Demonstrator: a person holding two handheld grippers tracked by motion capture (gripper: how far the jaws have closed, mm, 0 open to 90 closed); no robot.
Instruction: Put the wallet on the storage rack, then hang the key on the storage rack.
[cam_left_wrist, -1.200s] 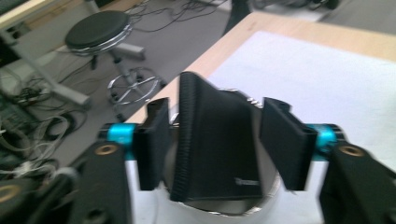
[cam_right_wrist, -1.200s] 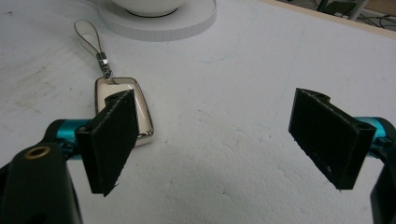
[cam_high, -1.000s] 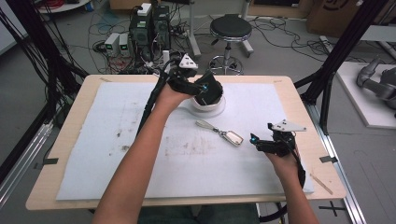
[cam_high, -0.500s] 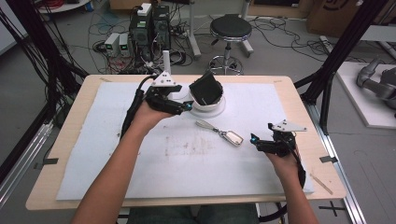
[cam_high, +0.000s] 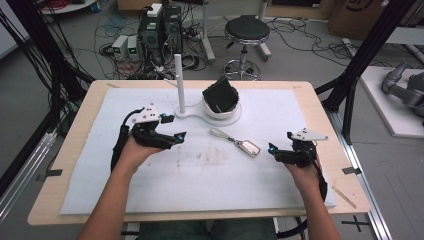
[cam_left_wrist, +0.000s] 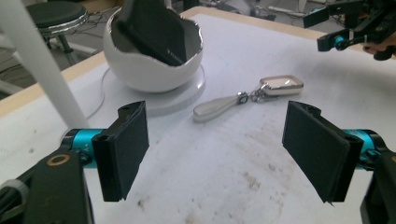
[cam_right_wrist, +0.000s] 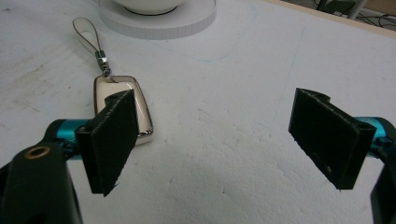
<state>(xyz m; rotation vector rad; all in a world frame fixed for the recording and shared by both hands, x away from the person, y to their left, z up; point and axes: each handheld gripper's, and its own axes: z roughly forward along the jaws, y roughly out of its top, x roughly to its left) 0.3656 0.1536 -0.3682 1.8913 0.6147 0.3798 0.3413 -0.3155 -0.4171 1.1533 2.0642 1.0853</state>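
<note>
I'm watching from above, looking forward and down; both gripper cameras are sitting low, close — each probably sharing the key fob (cam_left_wrist: 280, 86) on the white mat (cam_high: 200, 175).

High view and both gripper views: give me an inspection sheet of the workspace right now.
Surface: white mat on a wooden table, stained near the middle.
Job's things: black wallet leaning in the white bowl; key fob lying flat on its strap, untouched.
Clutter: white post upright on the bowl's base.
Grippers: left gripper open, jaws just opening, nothing between them; right gripper open beside the key fob.
Cables: one trails from each gripper; a tangle on the floor behind.
Surroundings: stool, computers, black frame posts.
</note>
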